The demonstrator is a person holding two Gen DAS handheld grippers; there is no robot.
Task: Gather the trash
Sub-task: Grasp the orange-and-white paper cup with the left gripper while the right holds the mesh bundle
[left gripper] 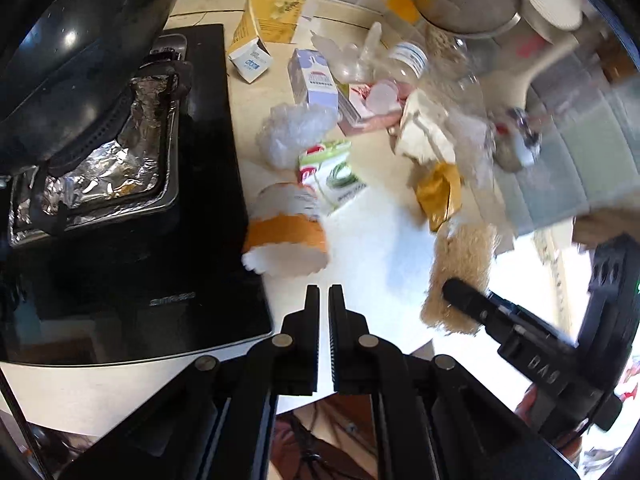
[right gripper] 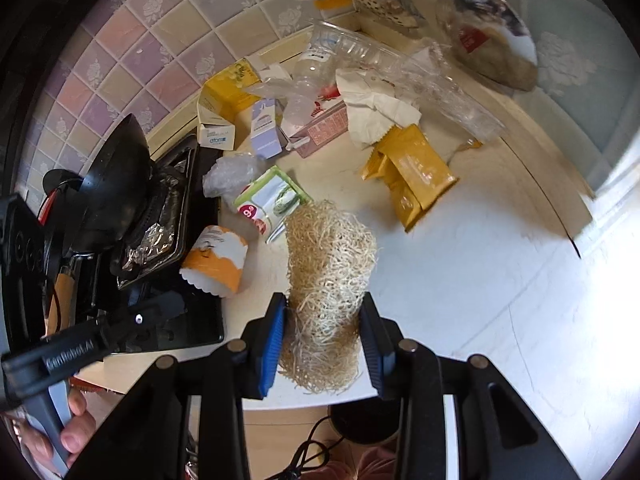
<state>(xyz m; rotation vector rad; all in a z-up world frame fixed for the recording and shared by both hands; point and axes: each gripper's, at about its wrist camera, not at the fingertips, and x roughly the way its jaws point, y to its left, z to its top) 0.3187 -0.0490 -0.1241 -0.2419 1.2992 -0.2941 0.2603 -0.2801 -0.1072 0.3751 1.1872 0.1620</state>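
Held item: we have the pale straw-coloured wad of shredded paper packing filler (right gripper: 326,280) between the blue-padded fingers of the right tool (right gripper: 324,340), which is clamped on its lower part; the wad stands above the surface rather than resting flat on it.
Left tool: our left tool (left gripper: 324,300) has its two black fingers drawn together with nothing between them, hovering over the bare front of the cream stone surface (left gripper: 372,240).
How the wad handles: we judge it very light, soft and springy, so it compresses under the pads and loose strands may shed or slip out; a deep bite across the thickest middle suits it better than a pinch at the fringe.
Remaining trash: an orange-and-white scalloped paper cup (right gripper: 216,266) lies on its side at the edge of the black glass hob (right gripper: 172,320); behind it sit a green-and-white printed packet (right gripper: 272,200), a crumpled clear plastic bag (right gripper: 226,174), a mustard-yellow crumpled paper bag (right gripper: 408,172), small cartons and a clear plastic bottle (right gripper: 320,66).
How those handle: we expect the cup to be light and to crush easily, best taken across its rim; the bottle looks slippery and thin-walled.
Bin: we see none in either view.
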